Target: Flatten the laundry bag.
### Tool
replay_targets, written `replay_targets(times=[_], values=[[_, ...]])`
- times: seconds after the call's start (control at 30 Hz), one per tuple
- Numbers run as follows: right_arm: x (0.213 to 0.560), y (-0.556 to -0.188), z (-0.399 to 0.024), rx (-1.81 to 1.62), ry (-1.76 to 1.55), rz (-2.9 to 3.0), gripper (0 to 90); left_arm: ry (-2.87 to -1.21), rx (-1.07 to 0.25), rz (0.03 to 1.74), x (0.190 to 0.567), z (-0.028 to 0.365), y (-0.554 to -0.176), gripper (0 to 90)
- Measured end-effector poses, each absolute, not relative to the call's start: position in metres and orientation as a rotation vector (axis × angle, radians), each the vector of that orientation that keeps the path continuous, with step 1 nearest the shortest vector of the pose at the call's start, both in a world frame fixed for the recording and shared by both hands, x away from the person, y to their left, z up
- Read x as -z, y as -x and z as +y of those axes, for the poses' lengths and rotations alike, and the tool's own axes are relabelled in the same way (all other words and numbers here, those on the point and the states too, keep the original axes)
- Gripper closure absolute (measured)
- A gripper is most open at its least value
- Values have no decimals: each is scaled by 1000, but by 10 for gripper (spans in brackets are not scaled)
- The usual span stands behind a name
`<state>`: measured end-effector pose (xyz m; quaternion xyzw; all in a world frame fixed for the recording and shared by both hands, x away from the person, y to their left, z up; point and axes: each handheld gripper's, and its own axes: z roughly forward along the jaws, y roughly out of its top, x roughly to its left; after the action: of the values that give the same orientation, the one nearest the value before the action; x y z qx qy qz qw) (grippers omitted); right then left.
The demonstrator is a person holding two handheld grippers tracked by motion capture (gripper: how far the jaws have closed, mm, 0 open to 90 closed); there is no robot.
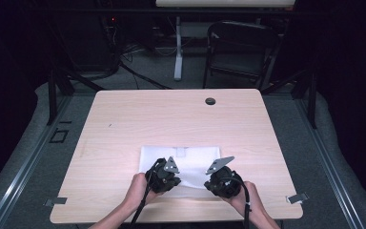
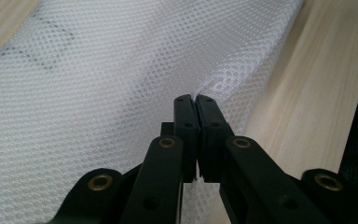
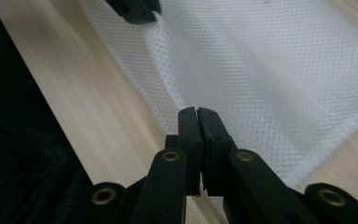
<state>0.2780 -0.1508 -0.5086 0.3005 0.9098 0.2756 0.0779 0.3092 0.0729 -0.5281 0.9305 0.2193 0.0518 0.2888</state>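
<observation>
On the near half of the pale wooden table (image 1: pixel 124 124), a white mesh cloth (image 1: pixel 190 160) lay spread flat, its near edge toward the person. Both grippers sat at that near edge, well apart from each other, one toward each near corner.

The left gripper (image 2: pixel 196 100) had its fingers clenched on the cloth's edge; in the left gripper view a small pucker of mesh rose right at the fingertips, so the fabric was pinched there. The right gripper (image 3: pixel 196 112) also had its fingers pressed together at the cloth's hem, and a ridge of mesh ran from them toward the other gripper's jaws at the top of that view. A thin layer of mesh appeared to be caught between them, though the pinch itself was hard to make out.

Judging by this, the work looked like folding the cloth, and it was at its start: both near corners seemed gripped, but the cloth was not yet lifted or doubled over. What remained was raising the near edge, carrying it to the far edge, and letting go.
</observation>
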Motion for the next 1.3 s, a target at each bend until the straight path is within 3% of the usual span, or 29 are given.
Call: replay_targets(times=[0.37, 1.3], values=[[533, -276, -122, -745, -770, 2774, 900, -2430, -130, 629, 524, 78, -312, 880], [557, -287, -121, -656, -810, 2809, 900, -2396, -130, 651, 521, 78, -308, 882]])
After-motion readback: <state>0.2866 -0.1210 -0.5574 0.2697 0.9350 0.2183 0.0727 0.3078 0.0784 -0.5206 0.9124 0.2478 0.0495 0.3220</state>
